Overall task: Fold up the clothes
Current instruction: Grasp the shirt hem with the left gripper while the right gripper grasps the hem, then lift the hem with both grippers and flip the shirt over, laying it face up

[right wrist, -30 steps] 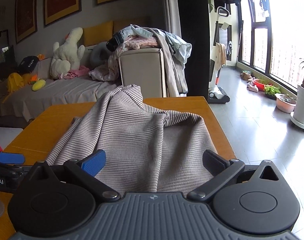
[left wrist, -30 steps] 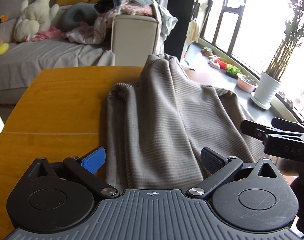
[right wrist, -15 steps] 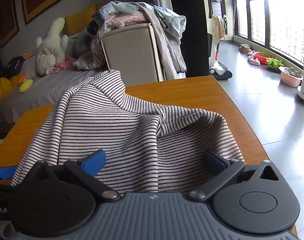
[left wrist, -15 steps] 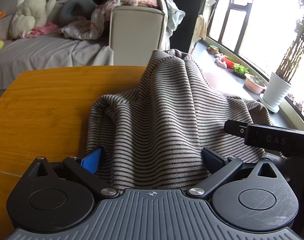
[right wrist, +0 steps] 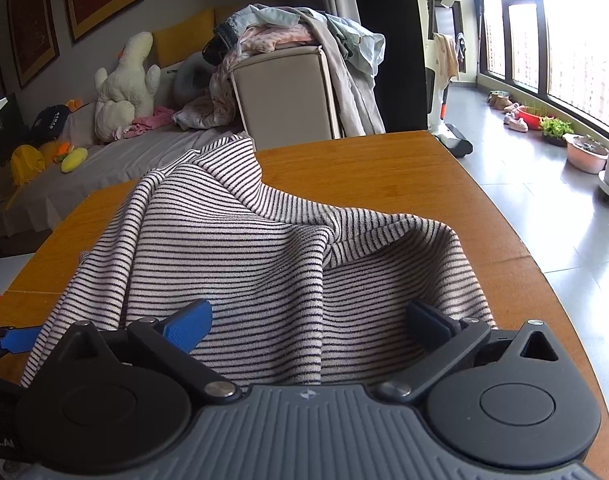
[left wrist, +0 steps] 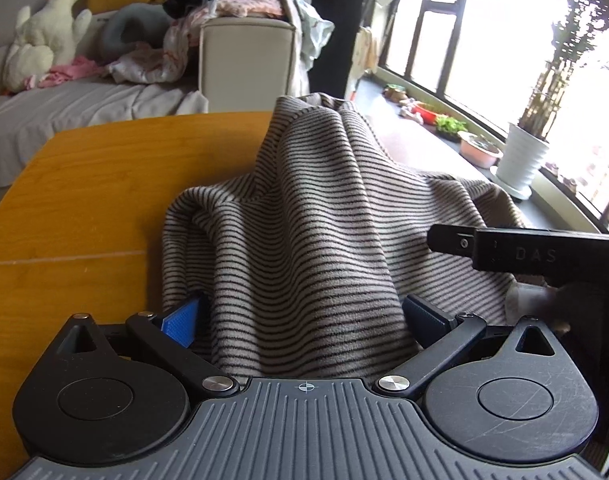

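A grey-and-dark striped garment [left wrist: 304, 220] lies bunched on the wooden table [left wrist: 84, 200], its near edge draped into the mouth of my left gripper [left wrist: 302, 318]. That gripper's fingers stand wide apart, with cloth filling the gap between them. In the right wrist view the same garment [right wrist: 244, 248] spreads from the table [right wrist: 384, 168] into my right gripper [right wrist: 308, 320], also wide open with fabric between its pads. The right gripper's black finger [left wrist: 504, 250] shows at the right of the left view. The left gripper's blue fingertip [right wrist: 16, 338] shows at the left edge of the right view.
Beyond the table stands a sofa [left wrist: 84, 108] with a white plush toy [right wrist: 124, 84] and a beige box piled with clothes [right wrist: 288, 92]. To the right the table edge drops to a tiled floor [right wrist: 544, 200] with a white plant pot [left wrist: 520, 160] by the windows.
Both grippers have moved forward into the garment's near edge. The cloth now sits closer and fills the space between each pair of fingers. The finger spacing is unchanged.
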`<state>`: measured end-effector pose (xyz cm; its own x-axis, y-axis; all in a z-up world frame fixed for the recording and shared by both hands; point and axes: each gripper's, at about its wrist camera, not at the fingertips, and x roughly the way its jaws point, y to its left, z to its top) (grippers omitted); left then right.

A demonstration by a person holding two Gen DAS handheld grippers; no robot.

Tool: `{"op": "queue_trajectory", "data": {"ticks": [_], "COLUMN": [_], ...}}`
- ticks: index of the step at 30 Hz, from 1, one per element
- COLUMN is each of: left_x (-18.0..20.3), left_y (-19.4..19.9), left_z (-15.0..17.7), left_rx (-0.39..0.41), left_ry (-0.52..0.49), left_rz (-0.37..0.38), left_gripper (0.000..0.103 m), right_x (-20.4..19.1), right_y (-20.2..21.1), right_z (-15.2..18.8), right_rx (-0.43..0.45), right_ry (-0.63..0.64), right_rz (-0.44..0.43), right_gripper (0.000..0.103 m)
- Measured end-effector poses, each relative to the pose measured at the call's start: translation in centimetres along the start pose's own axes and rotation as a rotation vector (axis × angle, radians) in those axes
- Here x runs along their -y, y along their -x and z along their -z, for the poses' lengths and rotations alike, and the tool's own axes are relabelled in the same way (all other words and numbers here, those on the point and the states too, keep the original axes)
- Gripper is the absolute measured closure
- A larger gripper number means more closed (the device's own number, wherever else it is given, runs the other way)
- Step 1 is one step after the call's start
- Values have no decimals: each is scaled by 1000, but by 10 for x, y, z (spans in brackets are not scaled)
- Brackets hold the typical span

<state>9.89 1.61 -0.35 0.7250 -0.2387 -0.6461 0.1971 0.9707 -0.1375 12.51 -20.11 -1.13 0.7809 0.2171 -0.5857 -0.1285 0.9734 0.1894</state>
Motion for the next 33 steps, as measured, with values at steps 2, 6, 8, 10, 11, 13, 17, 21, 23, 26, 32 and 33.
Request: {"op": "queue_trajectory", "data": {"ticks": [2, 6, 8, 10, 11, 13, 17, 21, 23, 26, 32, 33], "left_x": [1, -7, -13, -17, -17, -18, -2, 13, 12, 3, -48, -61], "left_y": [17, 35, 36, 37, 36, 36, 38, 41, 44, 47, 50, 46], "left_z": [14, 21, 19, 18, 17, 17, 25, 31, 27, 14, -31, -38], "left_rx": [-15, -63, -94, -125, -137, -142, -127, -64, -39, -9, 150, 158], "left_ry": [-21, 26, 58, 61, 57, 60, -28, -109, -110, -103, -57, -35], "left_rz": [38, 80, 100, 110, 112, 110, 64, 6, -6, -13, -238, -283], "left_gripper": [0, 0, 0, 0, 0, 0, 0, 30, 49, 79, 82, 82], "right_x": [1, 5, 5, 4, 4, 6, 7, 11, 7, 6, 5, 4], "right_y": [13, 21, 20, 20, 19, 19, 19, 20, 18, 18, 19, 18], "right_z": [10, 15, 15, 15, 15, 15, 14, 14, 15, 14, 15, 15], "right_rx": [9, 19, 17, 15, 14, 10, 11, 12, 13, 15, 13, 10], "right_ry": [-18, -43, -40, -39, -39, -40, -40, -44, -42, -43, -42, -39], "right_rz": [-21, -42, -36, -33, -33, -32, -30, -32, -31, -32, -30, -28], "right_gripper": [0, 0, 0, 0, 0, 0, 0, 0, 0, 0, 0, 0]}}
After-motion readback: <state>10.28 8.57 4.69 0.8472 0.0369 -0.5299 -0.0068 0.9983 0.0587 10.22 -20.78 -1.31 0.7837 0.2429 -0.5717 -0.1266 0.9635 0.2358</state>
